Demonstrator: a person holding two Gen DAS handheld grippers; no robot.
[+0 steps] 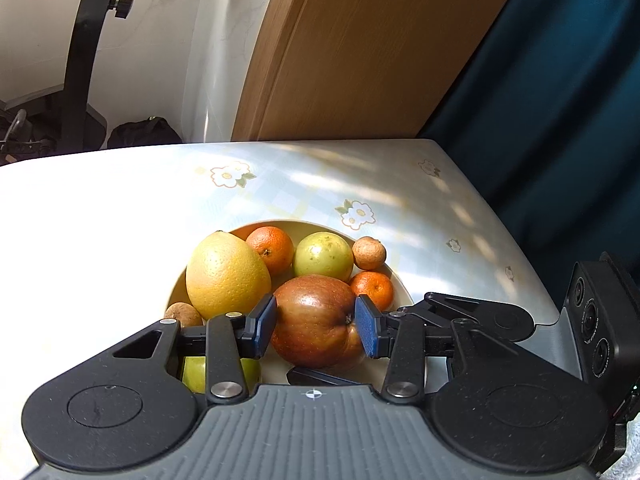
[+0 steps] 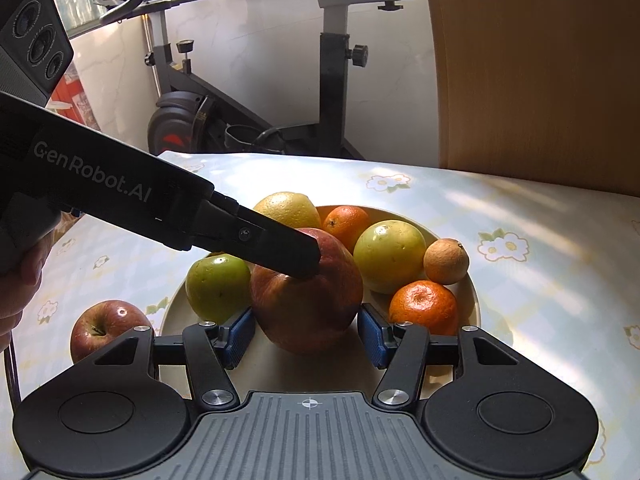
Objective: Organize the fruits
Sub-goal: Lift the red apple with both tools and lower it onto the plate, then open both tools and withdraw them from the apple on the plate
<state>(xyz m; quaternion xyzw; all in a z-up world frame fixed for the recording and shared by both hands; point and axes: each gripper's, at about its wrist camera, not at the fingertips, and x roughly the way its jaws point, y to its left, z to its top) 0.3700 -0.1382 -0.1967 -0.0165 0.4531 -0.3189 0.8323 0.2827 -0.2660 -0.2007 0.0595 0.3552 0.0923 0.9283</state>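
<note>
1. Apple (image 1: pixel 316 320) lies in the plate (image 1: pixel 300 227), frame centre, clenched by your left gripper (image 1: pixel 316 326).
2. Your right gripper (image 2: pixel 306 340) flanks it; whether it presses, cannot tell.
3. Only the right wrist view shows a second apple (image 2: pixel 106 328), lower left, on the table (image 2: pixel 540 280).

**Sunlit room around the exercise bike**

An exercise bike (image 2: pixel 248 92) stands against a pale wall (image 2: pixel 260 40). Right of the bike rises a wooden panel (image 2: pixel 532 72); in front lies a floral tablecloth (image 2: pixel 540 248), dappled with sunlight; beyond the panel hangs a dark teal curtain (image 1: pixel 560 80)
</note>
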